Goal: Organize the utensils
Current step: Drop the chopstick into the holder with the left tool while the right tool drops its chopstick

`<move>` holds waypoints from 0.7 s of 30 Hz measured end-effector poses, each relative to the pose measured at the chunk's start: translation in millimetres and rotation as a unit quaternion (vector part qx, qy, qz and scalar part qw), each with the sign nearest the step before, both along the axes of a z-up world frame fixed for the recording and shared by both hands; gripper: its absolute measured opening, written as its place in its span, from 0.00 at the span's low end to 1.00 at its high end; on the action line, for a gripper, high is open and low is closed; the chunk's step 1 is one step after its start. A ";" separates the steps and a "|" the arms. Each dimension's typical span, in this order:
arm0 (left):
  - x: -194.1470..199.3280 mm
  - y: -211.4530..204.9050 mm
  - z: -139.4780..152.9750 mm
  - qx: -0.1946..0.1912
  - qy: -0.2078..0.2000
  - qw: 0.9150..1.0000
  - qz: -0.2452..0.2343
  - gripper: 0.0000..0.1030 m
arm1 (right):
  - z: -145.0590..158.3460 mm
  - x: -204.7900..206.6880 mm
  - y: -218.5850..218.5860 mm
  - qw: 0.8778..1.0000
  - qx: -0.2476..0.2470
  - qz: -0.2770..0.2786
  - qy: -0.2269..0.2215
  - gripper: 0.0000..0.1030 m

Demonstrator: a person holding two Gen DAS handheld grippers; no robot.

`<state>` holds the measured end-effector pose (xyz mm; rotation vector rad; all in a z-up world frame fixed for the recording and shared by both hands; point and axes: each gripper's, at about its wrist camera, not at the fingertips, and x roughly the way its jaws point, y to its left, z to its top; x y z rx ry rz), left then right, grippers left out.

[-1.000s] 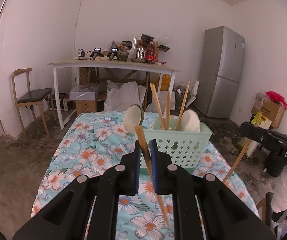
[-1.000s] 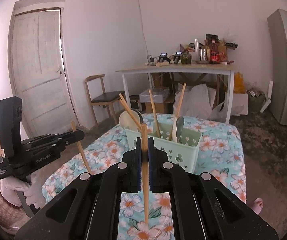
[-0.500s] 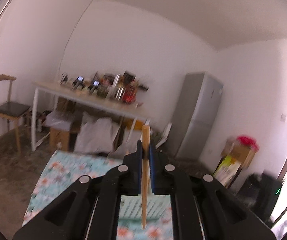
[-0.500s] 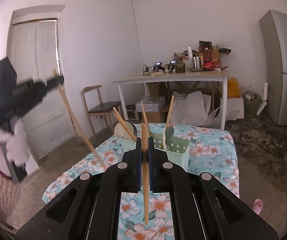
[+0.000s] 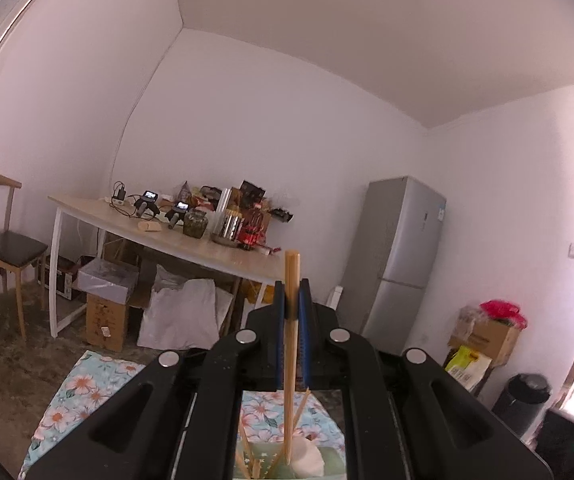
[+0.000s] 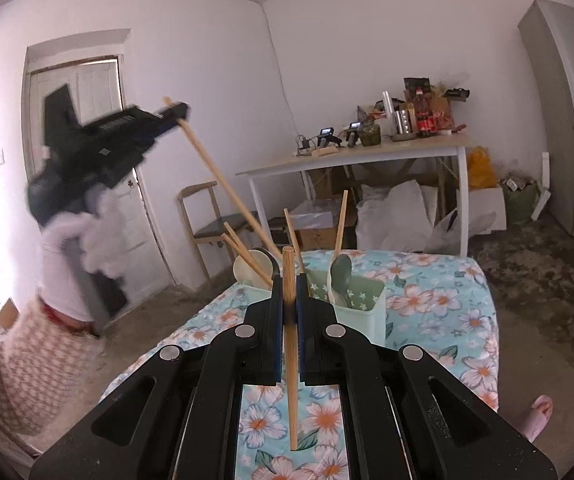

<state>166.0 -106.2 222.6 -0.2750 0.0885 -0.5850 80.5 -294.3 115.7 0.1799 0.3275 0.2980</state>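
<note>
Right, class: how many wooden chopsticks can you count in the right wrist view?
6. One is gripped in the right tool, and one in the left tool slants down toward the green basket. Four stand in the basket: two leaning left, one centre, one right. More may be hidden.

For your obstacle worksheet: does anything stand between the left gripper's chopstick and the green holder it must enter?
Nothing visible blocks it. The chopstick in the left gripper already dips toward the green holder, among other chopsticks.
</note>
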 end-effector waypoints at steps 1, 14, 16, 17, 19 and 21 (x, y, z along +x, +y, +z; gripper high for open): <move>4.3 -6.4 -4.5 0.004 0.005 1.000 0.000 0.06 | -0.6 -0.2 -2.6 1.000 0.004 0.001 -0.001 0.04; 46.2 -54.7 -61.1 0.043 0.090 0.995 -0.004 0.06 | -3.0 -5.6 -22.0 1.000 0.024 -0.002 0.004 0.04; 50.9 -54.5 -65.7 0.033 0.109 0.993 -0.017 0.07 | 0.4 -8.0 -20.7 1.000 0.021 -0.005 0.003 0.04; 52.2 -53.3 -67.5 0.030 0.115 0.993 -0.021 0.11 | 2.3 -9.1 -19.8 1.000 0.019 -0.007 0.003 0.04; 51.0 -48.8 -68.3 0.021 0.118 0.993 -0.022 0.26 | 6.4 -11.0 -17.1 1.000 0.013 -0.010 0.001 0.04; 46.9 -42.6 -67.4 0.015 0.112 0.993 -0.020 0.35 | 10.9 -11.9 -14.9 1.000 0.009 -0.014 -0.002 0.04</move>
